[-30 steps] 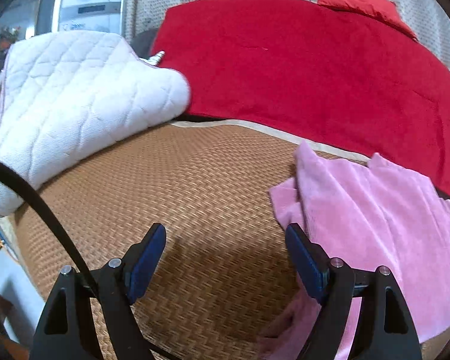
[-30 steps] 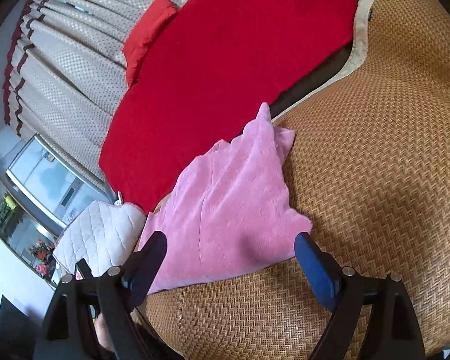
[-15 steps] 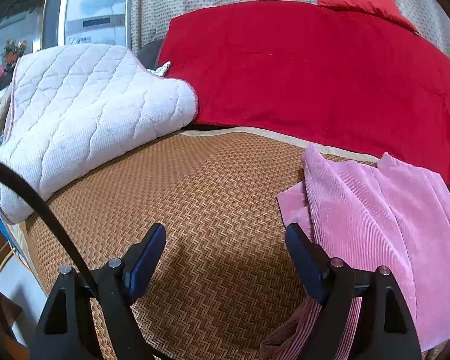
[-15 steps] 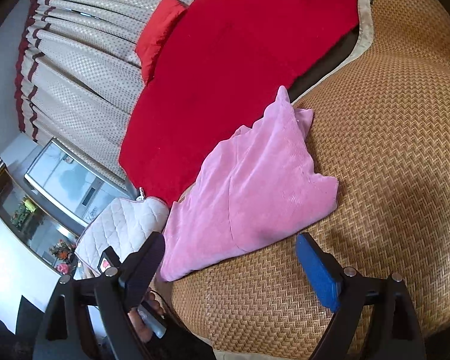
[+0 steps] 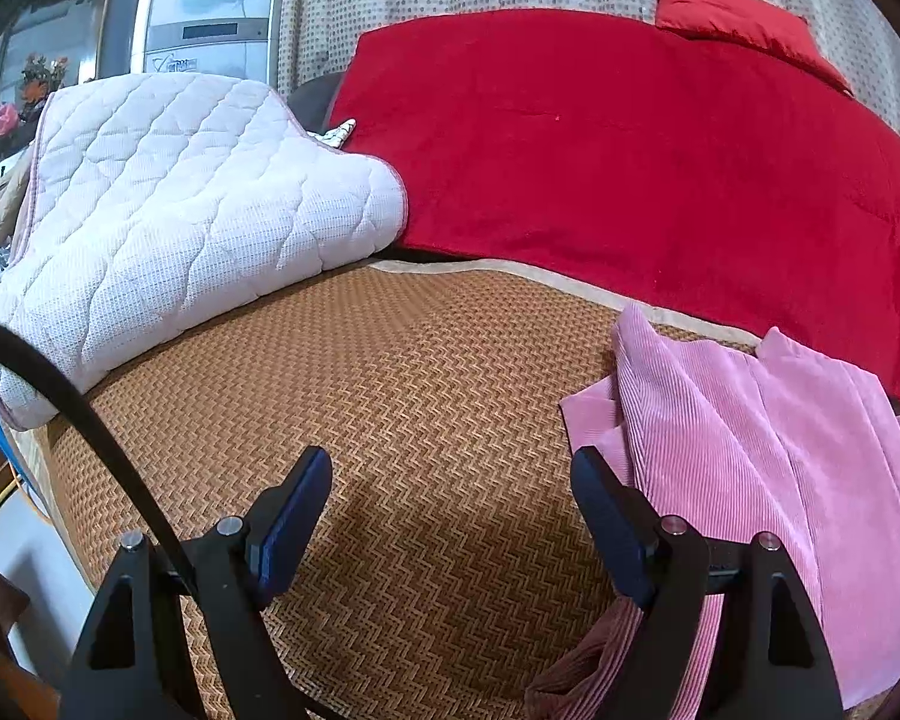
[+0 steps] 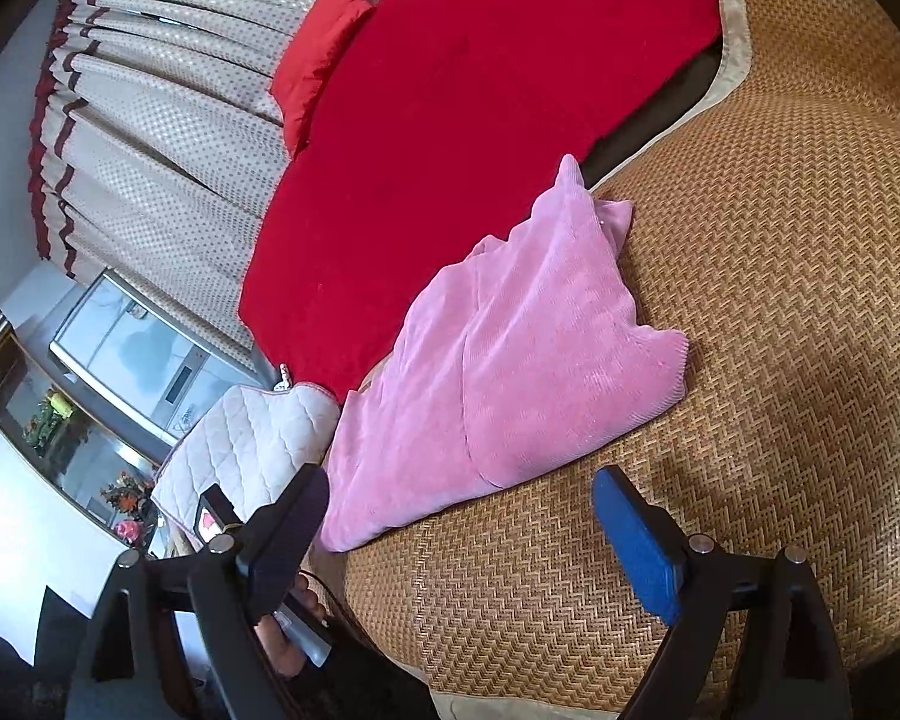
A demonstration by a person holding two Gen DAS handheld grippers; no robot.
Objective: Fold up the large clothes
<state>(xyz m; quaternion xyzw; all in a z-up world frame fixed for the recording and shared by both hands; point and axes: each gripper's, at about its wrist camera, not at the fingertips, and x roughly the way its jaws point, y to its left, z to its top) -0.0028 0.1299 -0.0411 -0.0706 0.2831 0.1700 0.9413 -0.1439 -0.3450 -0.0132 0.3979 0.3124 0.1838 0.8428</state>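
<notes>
Pink garment [image 6: 510,360] partly cut off behind right finger of left gripper [image 5: 450,516]; woven mat [image 5: 390,420] bare between spread, empty jaws. Right gripper [image 6: 459,534] likewise released, empty, near mat edge.

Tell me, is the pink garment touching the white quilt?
Apart. In the left wrist view a wide stretch of bare woven mat lies between the pink garment and the white quilt.

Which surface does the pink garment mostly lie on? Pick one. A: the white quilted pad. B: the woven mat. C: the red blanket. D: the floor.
B: the pink garment lies mostly on the woven mat, beside the red blanket and apart from the white quilted pad.
</notes>
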